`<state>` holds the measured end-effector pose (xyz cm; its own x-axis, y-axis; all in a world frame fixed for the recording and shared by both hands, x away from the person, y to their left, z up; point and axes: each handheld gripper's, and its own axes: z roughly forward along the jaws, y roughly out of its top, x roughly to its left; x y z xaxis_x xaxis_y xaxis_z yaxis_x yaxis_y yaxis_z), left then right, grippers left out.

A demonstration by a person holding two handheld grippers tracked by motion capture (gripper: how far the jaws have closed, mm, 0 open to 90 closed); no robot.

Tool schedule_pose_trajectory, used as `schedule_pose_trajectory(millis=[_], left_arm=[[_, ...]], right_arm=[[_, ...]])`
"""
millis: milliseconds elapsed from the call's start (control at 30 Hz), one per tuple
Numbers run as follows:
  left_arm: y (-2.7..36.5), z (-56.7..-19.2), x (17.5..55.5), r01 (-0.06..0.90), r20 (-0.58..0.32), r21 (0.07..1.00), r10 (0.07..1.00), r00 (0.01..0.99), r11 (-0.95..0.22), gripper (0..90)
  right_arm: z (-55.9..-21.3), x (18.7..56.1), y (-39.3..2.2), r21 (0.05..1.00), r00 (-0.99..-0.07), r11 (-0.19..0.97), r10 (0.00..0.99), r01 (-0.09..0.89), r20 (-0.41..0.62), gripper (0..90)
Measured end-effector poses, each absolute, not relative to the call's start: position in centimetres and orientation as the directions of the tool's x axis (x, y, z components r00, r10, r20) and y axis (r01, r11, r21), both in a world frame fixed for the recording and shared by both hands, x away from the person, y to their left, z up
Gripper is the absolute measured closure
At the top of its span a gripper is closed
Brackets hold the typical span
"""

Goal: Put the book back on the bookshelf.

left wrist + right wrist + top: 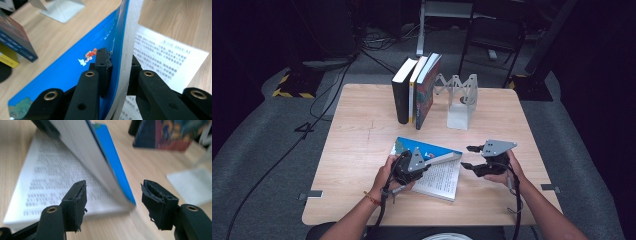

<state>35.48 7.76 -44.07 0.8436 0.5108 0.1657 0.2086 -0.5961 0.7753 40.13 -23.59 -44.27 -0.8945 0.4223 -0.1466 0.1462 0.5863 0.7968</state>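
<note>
I've got the L gripper (pixel 428 163) clamped on the front part of the blue book (pixel 432 150), cover plus a wad of pages, lifted at a slant off the printed page (pixel 439 177) lying flat. The book sits open on the table (pixel 357 150) near my edge, betw. both hands. R gripper (pixel 472 157) is just right of the book, jaws apart w/ nothing pinched; the lifted edge sits beyond them. Three upright books (pixel 417 90) lean by the metal bookend (pixel 459 102) at the far side.
</note>
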Motion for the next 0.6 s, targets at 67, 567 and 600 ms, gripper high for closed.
schedule_pose_trajectory(millis=[67, 567, 600], left_arm=[[8.0, -43.9, 35.5, 0.208, 0.158, 0.787, 0.515, 0.843, -0.580, 77.8], [9.9, -42.3, 36.1, 0.223, 0.067, 0.865, 0.544, 0.836, -0.449, 79.3], [10.0, -42.3, 36.1, 0.223, 0.066, 0.867, 0.547, 0.835, -0.445, 79.4]], right_arm=[[-45.2, 40.8, -24.6, 0.775, -0.875, 0.603, 0.462, 0.188, -0.147, 36.0], [-48.7, 42.8, -23.8, 0.730, -0.876, 0.629, 0.474, 0.267, -0.088, 36.9], [-48.9, 42.9, -23.7, 0.727, -0.881, 0.633, 0.466, 0.266, -0.084, 37.0]])
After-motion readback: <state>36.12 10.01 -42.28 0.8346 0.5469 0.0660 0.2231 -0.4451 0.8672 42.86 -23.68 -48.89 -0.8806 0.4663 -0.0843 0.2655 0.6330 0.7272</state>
